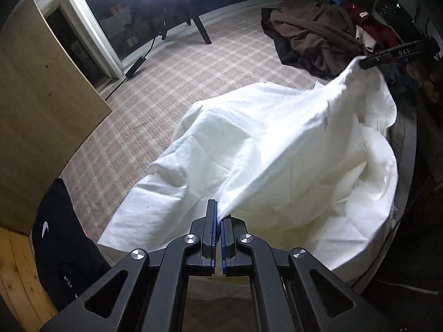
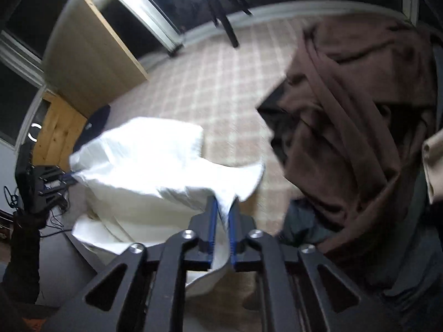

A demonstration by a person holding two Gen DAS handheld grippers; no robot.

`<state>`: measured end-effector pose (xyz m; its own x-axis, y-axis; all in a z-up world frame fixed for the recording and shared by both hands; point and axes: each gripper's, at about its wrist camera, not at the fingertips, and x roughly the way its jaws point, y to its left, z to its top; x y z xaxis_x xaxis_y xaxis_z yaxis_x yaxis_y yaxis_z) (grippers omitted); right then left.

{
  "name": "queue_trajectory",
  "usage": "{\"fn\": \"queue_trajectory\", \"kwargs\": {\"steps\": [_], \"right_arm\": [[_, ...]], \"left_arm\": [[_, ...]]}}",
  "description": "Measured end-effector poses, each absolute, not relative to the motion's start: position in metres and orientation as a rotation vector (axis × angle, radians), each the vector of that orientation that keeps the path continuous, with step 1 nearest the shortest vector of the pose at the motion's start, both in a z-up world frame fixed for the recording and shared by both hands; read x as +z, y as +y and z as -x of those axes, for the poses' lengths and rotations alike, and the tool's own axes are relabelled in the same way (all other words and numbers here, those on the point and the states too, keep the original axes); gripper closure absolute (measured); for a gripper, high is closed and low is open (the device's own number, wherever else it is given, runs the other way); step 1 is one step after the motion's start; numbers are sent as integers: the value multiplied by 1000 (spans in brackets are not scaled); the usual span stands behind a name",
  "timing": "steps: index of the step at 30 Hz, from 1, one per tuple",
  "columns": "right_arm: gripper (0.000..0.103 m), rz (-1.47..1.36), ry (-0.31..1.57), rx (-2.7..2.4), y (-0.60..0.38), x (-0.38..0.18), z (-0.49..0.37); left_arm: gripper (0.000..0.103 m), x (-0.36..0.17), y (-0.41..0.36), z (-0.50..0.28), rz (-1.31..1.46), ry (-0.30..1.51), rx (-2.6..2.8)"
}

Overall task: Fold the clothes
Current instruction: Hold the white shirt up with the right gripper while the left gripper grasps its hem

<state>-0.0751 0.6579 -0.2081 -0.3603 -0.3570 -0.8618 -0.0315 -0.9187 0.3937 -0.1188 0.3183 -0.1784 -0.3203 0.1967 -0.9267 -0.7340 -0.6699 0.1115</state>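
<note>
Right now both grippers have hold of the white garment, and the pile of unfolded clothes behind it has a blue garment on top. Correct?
Not quite. The garment on top of the pile is brown, not blue; the left wrist view shows it best. The rest holds: the left gripper and the right gripper both have the white garment between their fingers.

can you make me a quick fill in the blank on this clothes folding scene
1. The left tongs are shut on a ____ cloth.
2. The checked carpet lies ____ the cloth.
3. The big heap of clothes beyond the cloth is mostly ____.
4. The dark garment beside the left tongs carries a white ____.

Missing words: white; under; brown; swoosh logo
</note>
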Motion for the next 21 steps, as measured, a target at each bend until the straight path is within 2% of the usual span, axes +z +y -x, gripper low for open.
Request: {"fn": "queue_trajectory", "kwargs": {"steps": [3,5,7,12,13,14,16,18,21], "right_arm": [[74,-1654,-511,-2357,659,-205,64],[60,-1633,-518,-2338,656,-208,57],[50,-1633,-497,-2342,651,-214,51],[49,-1745,-603,-2271,648,-256,59],[53,-1761,-628,-2245,647,-263,61],[75,-1778,-654,-2218,646,-271,63],[96,-1756,-683,-2144,644,-271,56],[97,-1683,-678,-2108,650,-252,41],[97,-1620,-524,-2147,665,-222,19]], "left_arm": [[101,-179,319,121,1329,703,2028],[101,-182,319,122,1337,700,2024],[101,-186,319,121,1342,703,2015],[101,-188,321,120,1340,735,1996],[101,-187,322,121,1341,734,1993],[101,-186,322,121,1339,734,1989],[101,-186,322,122,1338,736,1986],[101,-186,320,124,1342,730,1980],[101,-190,319,125,1352,727,1971]]}}
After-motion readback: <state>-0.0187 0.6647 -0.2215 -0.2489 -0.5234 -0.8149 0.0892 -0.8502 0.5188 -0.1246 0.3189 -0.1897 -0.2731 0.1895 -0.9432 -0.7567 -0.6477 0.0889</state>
